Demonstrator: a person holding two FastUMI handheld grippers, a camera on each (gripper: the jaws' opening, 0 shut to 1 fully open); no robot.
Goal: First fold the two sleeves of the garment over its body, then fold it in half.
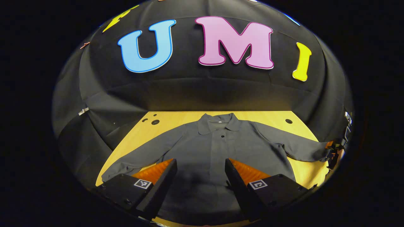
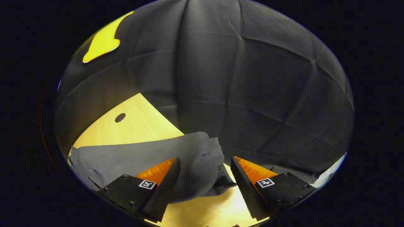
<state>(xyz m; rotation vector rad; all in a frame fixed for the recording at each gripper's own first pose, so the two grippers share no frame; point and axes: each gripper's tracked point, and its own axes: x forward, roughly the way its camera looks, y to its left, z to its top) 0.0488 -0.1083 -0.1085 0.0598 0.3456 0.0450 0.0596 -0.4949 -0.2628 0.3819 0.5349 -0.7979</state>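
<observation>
1. Shirt point(image 1: 208, 148): it is dark grey, with long sleeves, and it lies flat and face up on the wooden table point(image 1: 268, 117). In the left gripper view it is in the lower middle of the frame, with the collar point(image 1: 217, 123) toward the black cloth wall.
2. Both sleeves are spread out to the sides, not folded over the body. One sleeve point(image 1: 139, 156) goes to the lower left of the frame, the other sleeve point(image 1: 300, 146) goes to the right edge.
3. Left gripper point(image 1: 200, 175): its jaws are spread wide. They are over the lower part of the shirt body, and nothing is between them except the cloth lying below. Whether the fingers touch the cloth, one cannot tell.
4. In the right gripper view, the sleeve end with the cuff point(image 2: 202, 164) lies in the lower middle of the frame, on the table point(image 2: 139, 119), near the table edge.
5. Right gripper point(image 2: 205, 176): its jaws are also spread apart. The cuff lies between the two fingers, closer to the left finger, and the fingers do not pinch it.
6. A round hole point(image 2: 120, 117) is in the table, at the left of this frame, well apart from the cuff.
</observation>
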